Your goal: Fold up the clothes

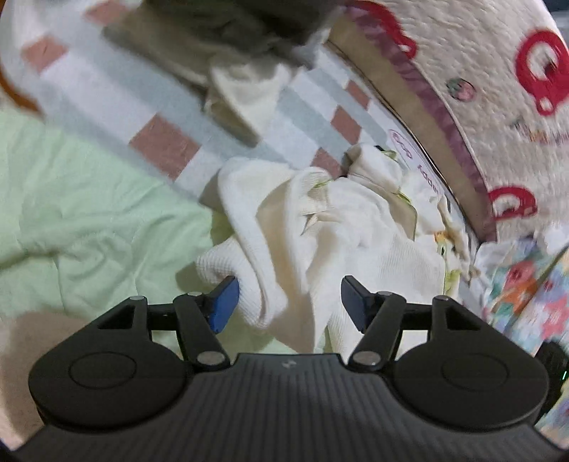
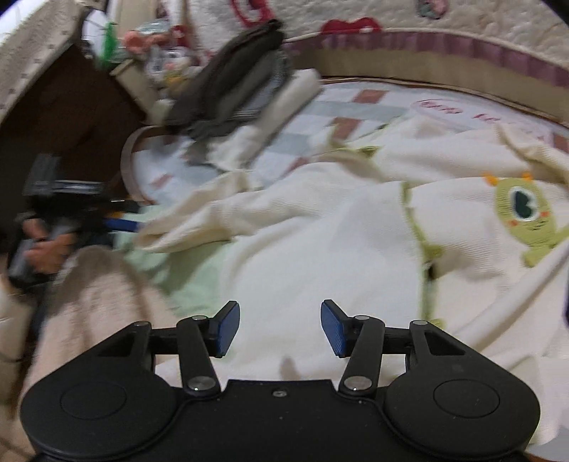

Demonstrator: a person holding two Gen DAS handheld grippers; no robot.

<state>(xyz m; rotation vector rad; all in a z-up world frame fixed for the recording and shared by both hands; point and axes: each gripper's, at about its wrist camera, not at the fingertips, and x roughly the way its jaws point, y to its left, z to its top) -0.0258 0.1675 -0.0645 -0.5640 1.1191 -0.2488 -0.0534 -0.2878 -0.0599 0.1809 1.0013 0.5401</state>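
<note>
Left wrist view: the left gripper (image 1: 290,304) points down at a bed, its two blue-padded jaws spread apart and clamping nothing. Far to its left lies a pale green sheet (image 1: 81,220). A cream ribbed garment (image 1: 320,227) is bunched in a heap straight ahead of the jaws; one rolled fold of it sits just beside the left pad (image 1: 224,307), and whether they touch cannot be told. Beyond the heap stretches a checked quilt (image 1: 106,92) with pink and grey squares, and on it, farther ahead, a stack of dark folded clothes (image 1: 227,32). To the right curves a cream padded bumper (image 1: 462,64) with red motifs.

Right wrist view: at far left a person's hand (image 2: 49,245) holds the other gripper, whose blue finger reaches toward a cream sleeve (image 2: 199,220). The right gripper (image 2: 281,328) hangs over the same cream garment (image 2: 338,256), jaws parted and released, fabric spread beneath and ahead but none pinched between the pads. Ahead and to the right, a green one-eyed cartoon creature (image 2: 526,213) is stitched on the garment. Ahead and left, a dark folded pile (image 2: 234,78) rests on the quilt.
</note>
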